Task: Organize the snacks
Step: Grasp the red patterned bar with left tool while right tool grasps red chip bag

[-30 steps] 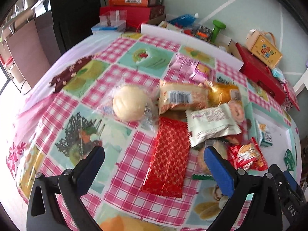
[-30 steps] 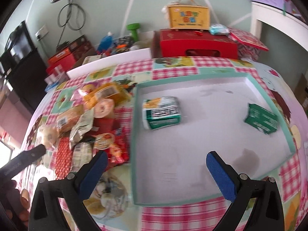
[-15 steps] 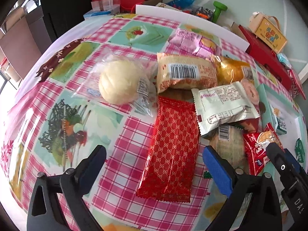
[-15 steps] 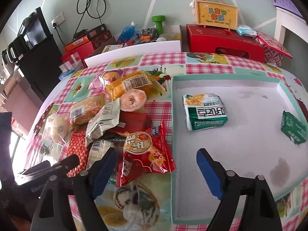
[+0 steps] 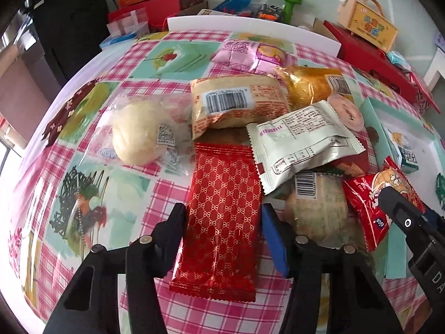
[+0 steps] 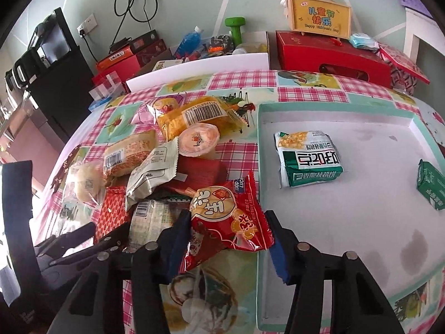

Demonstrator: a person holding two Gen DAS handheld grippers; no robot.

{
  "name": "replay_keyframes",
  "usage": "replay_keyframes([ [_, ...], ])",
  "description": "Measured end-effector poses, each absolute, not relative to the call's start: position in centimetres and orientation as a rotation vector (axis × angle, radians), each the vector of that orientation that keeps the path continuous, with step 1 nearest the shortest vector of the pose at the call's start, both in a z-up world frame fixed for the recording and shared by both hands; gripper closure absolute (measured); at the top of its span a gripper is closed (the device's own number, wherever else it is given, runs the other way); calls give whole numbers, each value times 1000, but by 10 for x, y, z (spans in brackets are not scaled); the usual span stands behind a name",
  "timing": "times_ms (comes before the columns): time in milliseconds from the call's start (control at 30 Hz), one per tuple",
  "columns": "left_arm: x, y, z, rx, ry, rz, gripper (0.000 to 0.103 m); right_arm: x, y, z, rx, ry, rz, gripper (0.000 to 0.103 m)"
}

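A pile of wrapped snacks lies on the checked tablecloth. My left gripper [image 5: 222, 231] is open with its jaws on either side of the long red patterned packet [image 5: 219, 217], close to its edges. My right gripper [image 6: 226, 236] is open with its jaws around the red peanut packet [image 6: 225, 214], which also shows in the left wrist view [image 5: 372, 206]. The teal-rimmed white tray [image 6: 361, 239] to the right holds a green-and-white packet [image 6: 308, 161] and a small green packet [image 6: 431, 183].
Around the red packet lie a wrapped bun [image 5: 139, 136], a tan barcode packet [image 5: 236, 105], a pale green packet [image 5: 303, 144], a yellow packet [image 5: 314, 83] and a pink one [image 5: 250, 53]. Red boxes [image 6: 331, 55] and a yellow carrier [image 6: 319, 16] stand behind the table.
Both grippers moved forward and down and narrowed. The left one now straddles the red patterned packet; the right one shifted left from the tray and now straddles the red peanut packet.
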State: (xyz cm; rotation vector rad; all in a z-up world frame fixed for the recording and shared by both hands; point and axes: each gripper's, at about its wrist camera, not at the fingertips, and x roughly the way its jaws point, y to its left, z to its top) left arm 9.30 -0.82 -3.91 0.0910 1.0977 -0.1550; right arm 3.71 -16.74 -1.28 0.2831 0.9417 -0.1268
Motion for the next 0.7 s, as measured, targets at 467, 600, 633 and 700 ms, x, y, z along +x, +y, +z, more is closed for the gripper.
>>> replay_keyframes([
  [467, 95, 1, -36, 30, 1088, -155, 57, 35, -168, -10, 287, 938, -127, 52],
  [600, 96, 6, -34, 11, 1086, -141, 57, 33, -168, -7, 290, 932, -123, 53],
  [633, 96, 7, -34, 7, 1086, -139, 57, 32, -168, -6, 292, 929, -121, 55],
  [700, 96, 9, -32, -2, 1085, -135, 57, 31, -167, -3, 295, 920, -112, 55],
])
